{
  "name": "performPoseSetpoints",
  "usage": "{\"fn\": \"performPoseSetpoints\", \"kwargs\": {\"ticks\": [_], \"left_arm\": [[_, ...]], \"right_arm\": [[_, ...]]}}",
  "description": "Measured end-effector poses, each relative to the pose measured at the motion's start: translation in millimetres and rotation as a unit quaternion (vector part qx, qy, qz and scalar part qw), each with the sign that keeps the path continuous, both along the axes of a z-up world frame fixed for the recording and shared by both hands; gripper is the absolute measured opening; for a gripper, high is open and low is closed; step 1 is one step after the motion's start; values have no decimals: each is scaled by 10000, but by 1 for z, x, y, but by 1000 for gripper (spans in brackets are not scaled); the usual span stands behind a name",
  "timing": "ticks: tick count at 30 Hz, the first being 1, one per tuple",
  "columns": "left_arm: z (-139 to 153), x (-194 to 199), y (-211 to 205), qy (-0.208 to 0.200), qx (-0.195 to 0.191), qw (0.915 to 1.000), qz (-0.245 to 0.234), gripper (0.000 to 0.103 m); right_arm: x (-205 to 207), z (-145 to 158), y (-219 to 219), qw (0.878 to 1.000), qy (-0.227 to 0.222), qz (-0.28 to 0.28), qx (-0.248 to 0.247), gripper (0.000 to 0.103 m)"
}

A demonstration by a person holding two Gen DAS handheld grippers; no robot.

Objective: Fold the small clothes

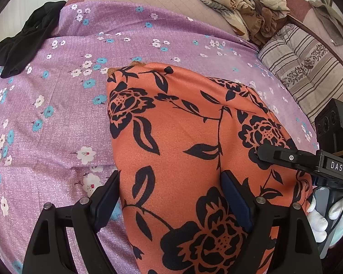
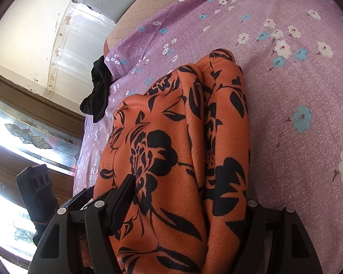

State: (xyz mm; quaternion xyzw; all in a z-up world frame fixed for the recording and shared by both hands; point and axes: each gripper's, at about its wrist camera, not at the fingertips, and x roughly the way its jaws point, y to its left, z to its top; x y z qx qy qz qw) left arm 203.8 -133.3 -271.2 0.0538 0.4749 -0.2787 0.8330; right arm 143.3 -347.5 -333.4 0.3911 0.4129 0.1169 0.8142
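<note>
An orange garment [image 1: 183,141] with a black flower print lies folded on the purple flowered bedsheet [image 1: 57,114]. My left gripper [image 1: 171,196] is open low over its near end. Its left finger sits on the sheet beside the cloth's edge and its right finger rests on the cloth. My right gripper [image 1: 265,154] reaches in from the right, one finger lying on top of the garment. In the right wrist view the thick folded garment [image 2: 176,137] fills the right gripper [image 2: 187,203]. The left pad presses the cloth and the other finger is buried in it.
A black garment [image 1: 22,43] lies at the sheet's far left edge. A heap of flowered clothes [image 1: 244,2] and a striped cushion [image 1: 308,68] sit at the back right. A white-gloved hand [image 1: 320,217] holds the right gripper. A window [image 2: 29,137] stands beyond the bed.
</note>
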Motion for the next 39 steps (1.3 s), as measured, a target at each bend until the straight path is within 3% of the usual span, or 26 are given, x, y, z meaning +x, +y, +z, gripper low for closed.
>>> {"fn": "performPoseSetpoints", "kwargs": {"ticks": [25, 29, 33, 35, 39], "left_arm": [[1, -3, -1, -111, 3, 9999, -99, 81], [-6, 5, 1, 231, -73, 9996, -123, 92], [-13, 15, 9, 709, -421, 9966, -49, 93], [-12, 13, 10, 660, -480, 9967, -43, 88], [1, 2, 8, 294, -487, 9983, -142, 59]], "right_arm": [[2, 2, 4, 9999, -26, -2, -119, 73], [3, 2, 4, 9999, 4, 5, -134, 73], [5, 1, 2, 10000, 76, -32, -44, 74], [6, 1, -1, 9999, 115, -48, 17, 74], [2, 7, 0, 9999, -41, -51, -85, 75]]}}
